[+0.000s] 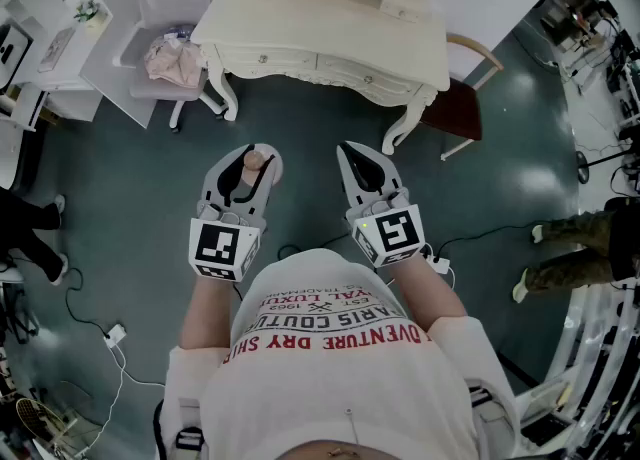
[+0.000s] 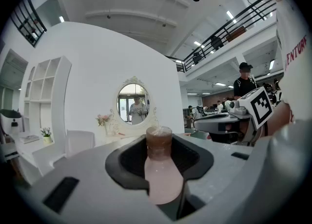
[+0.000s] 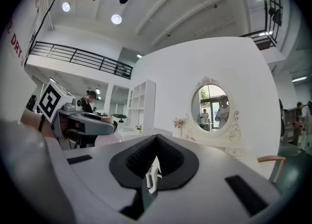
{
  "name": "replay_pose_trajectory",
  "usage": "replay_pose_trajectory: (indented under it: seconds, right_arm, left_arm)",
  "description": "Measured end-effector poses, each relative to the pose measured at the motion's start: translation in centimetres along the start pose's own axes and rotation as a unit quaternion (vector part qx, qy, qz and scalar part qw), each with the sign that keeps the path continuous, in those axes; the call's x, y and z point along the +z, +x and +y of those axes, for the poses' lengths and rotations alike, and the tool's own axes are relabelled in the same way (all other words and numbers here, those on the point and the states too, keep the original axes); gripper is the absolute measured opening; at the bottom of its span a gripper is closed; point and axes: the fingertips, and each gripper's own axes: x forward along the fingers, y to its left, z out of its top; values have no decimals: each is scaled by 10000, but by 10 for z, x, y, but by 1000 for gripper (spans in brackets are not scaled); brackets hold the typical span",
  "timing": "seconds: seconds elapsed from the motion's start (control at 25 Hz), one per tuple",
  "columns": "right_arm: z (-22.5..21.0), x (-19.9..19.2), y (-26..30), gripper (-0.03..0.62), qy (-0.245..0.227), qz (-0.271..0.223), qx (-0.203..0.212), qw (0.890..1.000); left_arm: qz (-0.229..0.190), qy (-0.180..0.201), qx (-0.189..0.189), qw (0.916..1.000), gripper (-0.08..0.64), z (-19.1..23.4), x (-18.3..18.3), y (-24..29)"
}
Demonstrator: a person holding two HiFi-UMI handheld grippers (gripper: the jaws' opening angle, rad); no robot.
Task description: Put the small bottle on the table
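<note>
**One bottle, in the left jaws, not on the table yet**

- Left gripper (image 1: 247,160): jaws part-spread and pinching the bottle (image 2: 160,169) by its fat lower body. The brown cap (image 2: 159,140) points toward the jaw tips and sits in the pad recess.
- Right gripper (image 1: 360,160): jaws pressed together, nothing between them.
- Table (image 1: 330,23): ahead of both sets of tips and well apart from them. Mirror (image 2: 133,103) stands straight ahead of the left jaws.
- Handling, my read: small and light, with a smooth, round, pale pink body, so it's likely slippery and could roll in the pads. I can't tell glass from plastic, so treat it as breakable. The current hold on the widest part looks sound. Stay off the neck and cap.
- The base faces back into the jaws, so the gripper probably has to tip before the bottle can stand.
- Containers: the bottle is capped. Its body is opaque pink, so the fill level is unreadable. Drawers (image 1: 275,60) on the table front are closed, contents unseen.
- Off beyond the left jaws, a chair (image 1: 175,8) has a pink cloth (image 1: 172,60) on its seat. Not in the way.
</note>
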Motion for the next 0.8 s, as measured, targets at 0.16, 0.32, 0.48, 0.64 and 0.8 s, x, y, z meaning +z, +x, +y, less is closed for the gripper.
replay_pose_trajectory:
  seconds: [0.16,0.32,0.48,0.64,0.8]
  right_arm:
    - [-7,-3,-3,-2,-10,8,22,10000]
    - [-17,-5,-6,-2,15,17,28,10000]
    - [-30,-8,-11,-2,107,-29,-13,9999]
    - [-44,-15,-16,-2,180,-109,43,9998]
    - [-55,-25,-17,-2,183,-4,67,9998]
  left_arm:
    - [-10,-6,4,10000,144,-6,0,6]
    - [8,14,17,10000,144,-12,1,13]
    - [17,15,29,10000,144,-20,0,22]
    - [16,7,26,10000,144,-32,-5,34]
    - [30,-71,1,10000,144,-39,-8,47]
